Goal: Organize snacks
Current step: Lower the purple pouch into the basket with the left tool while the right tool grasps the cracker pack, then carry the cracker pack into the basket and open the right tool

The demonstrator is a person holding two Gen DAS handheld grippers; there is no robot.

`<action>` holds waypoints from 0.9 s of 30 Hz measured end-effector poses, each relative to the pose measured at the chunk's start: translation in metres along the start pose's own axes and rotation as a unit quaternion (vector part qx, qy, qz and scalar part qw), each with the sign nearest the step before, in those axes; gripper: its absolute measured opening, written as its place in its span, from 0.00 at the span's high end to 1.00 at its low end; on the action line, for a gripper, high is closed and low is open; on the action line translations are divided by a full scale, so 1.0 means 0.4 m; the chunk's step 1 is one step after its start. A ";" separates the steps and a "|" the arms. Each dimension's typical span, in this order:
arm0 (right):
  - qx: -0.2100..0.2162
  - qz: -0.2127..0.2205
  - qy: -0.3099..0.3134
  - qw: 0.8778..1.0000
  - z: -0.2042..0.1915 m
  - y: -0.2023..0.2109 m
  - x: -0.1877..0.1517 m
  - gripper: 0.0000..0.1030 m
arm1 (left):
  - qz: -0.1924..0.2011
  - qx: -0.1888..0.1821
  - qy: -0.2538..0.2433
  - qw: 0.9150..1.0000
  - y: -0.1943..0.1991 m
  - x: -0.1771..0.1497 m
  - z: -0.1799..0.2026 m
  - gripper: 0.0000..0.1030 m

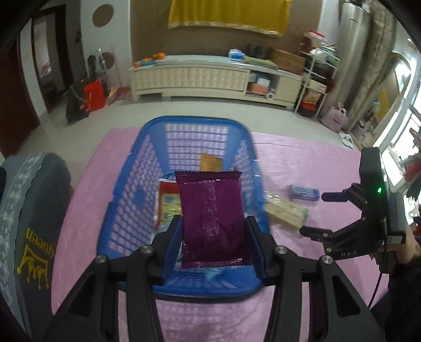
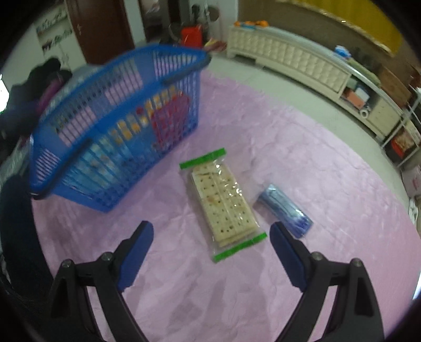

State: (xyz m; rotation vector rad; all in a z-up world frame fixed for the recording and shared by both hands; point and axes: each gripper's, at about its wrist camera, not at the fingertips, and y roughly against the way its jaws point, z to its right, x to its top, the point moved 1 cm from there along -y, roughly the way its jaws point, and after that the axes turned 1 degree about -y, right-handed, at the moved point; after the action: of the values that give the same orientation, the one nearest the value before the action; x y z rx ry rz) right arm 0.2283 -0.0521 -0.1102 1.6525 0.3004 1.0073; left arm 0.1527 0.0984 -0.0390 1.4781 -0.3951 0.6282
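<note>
Your left gripper is clenched on a purple snack packet, its 2 blue-padded fingers pressing the packet's lower edges from either side. You hold the packet upright over the near end of the blue basket, which sits on the pink table cover. Under and behind the packet, inside the basket, lie a red and yellow packet at about 10 o'clock from it and an orange packet at about 12 o'clock, against the far wall. Something pale blue shows at the basket's near end below the purple packet, too blurred to name.

Your right gripper is spread wide and holds nothing, hovering above the cover. Between its fingers, toward 12 o'clock, lies a clear cracker pack with green sealed ends, flat on the cover; its near end falls just inside the gap. At about 2 o'clock from that gripper, just beside the right finger, rests a small blue packet, near the crackers but apart from them. The basket stands at about 10 o'clock in the right wrist view, close to the crackers' far end, not touching.

Farther off, beyond the table, a long cream cabinet runs along the wall at 12 o'clock, with a yellow cloth hanging above it.
</note>
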 end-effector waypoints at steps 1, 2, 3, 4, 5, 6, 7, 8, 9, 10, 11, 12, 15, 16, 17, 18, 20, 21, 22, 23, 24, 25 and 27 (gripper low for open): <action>0.010 -0.005 -0.001 1.000 0.003 -0.017 0.001 0.10 | -0.005 0.003 0.006 1.000 -0.010 0.003 -0.008 0.56; 0.028 -0.017 -0.006 0.999 0.009 -0.050 0.008 0.10 | -0.014 0.003 0.012 1.000 -0.028 0.007 -0.024 0.56; 0.030 -0.020 -0.007 0.999 0.008 -0.065 0.010 0.10 | -0.020 0.003 0.015 1.000 -0.037 0.010 -0.031 0.56; 0.026 -0.027 -0.003 0.999 0.011 -0.090 0.016 0.10 | -0.024 0.005 0.016 1.000 -0.044 0.010 -0.038 0.56; 0.014 -0.036 0.004 0.999 0.013 -0.119 0.021 0.10 | -0.029 0.010 0.014 0.999 -0.061 0.014 -0.048 0.56; 0.012 -0.042 0.005 0.999 0.015 -0.137 0.024 0.10 | -0.032 0.013 0.014 0.999 -0.063 0.013 -0.049 0.56; 0.013 -0.048 0.005 0.999 0.017 -0.157 0.028 0.10 | -0.037 0.015 0.014 0.999 -0.076 0.017 -0.056 0.56; 0.012 -0.050 0.006 0.999 0.019 -0.166 0.029 0.10 | -0.041 0.014 0.015 0.999 -0.083 0.019 -0.057 0.56; 0.003 -0.049 0.012 0.999 0.018 -0.178 0.030 0.10 | -0.043 0.015 0.016 0.999 -0.091 0.022 -0.059 0.56; -0.005 -0.049 0.023 0.999 0.015 -0.190 0.031 0.10 | -0.047 0.014 0.016 0.999 -0.098 0.025 -0.061 0.56; -0.007 -0.053 0.029 0.998 0.014 -0.201 0.031 0.10 | -0.051 0.013 0.016 0.998 -0.108 0.029 -0.069 0.56; -0.003 -0.058 0.029 0.998 0.014 -0.211 0.031 0.10 | -0.055 0.011 0.016 0.998 -0.121 0.036 -0.077 0.56; 0.001 -0.054 0.035 0.998 0.018 -0.223 0.035 0.10 | -0.072 0.001 0.013 0.997 -0.155 0.046 -0.086 0.56; 0.002 -0.053 0.035 0.998 0.019 -0.224 0.039 0.10 | -0.077 -0.002 0.014 0.997 -0.166 0.049 -0.091 0.56; 0.005 -0.051 0.035 0.998 0.023 -0.225 0.041 0.10 | -0.081 -0.002 0.017 0.997 -0.176 0.050 -0.096 0.56; 0.008 -0.050 0.036 0.998 0.024 -0.225 0.042 0.10 | -0.087 -0.001 0.019 0.996 -0.185 0.051 -0.099 0.56; 0.011 -0.046 0.043 0.998 0.028 -0.224 0.047 0.12 | -0.093 -0.005 0.017 0.996 -0.193 0.050 -0.099 0.56; -0.005 -0.031 0.042 0.999 0.029 -0.221 0.044 0.19 | -0.096 -0.007 0.015 0.995 -0.197 0.049 -0.096 0.56; -0.005 -0.026 0.043 0.999 0.028 -0.216 0.041 0.28 | -0.102 -0.006 0.012 0.995 -0.203 0.048 -0.094 0.56; -0.004 -0.023 0.042 0.999 0.035 -0.220 0.060 0.34 | -0.107 -0.006 0.009 0.994 -0.210 0.049 -0.092 0.56; -0.007 -0.023 0.041 0.999 0.036 -0.216 0.060 0.39 | -0.108 -0.005 0.007 0.994 -0.214 0.049 -0.091 0.56; -0.006 -0.025 0.036 0.999 0.038 -0.214 0.057 0.39 | -0.110 -0.003 0.005 0.994 -0.217 0.048 -0.088 0.56; -0.007 -0.027 0.029 0.999 0.033 -0.211 0.051 0.40 | -0.114 0.000 0.001 0.993 -0.222 0.046 -0.083 0.56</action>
State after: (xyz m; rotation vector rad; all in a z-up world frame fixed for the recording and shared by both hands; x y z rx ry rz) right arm 0.2754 -0.0186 -0.1762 1.5960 0.3753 1.0161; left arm 0.2170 0.1359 -0.1008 1.4970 -0.2192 0.4482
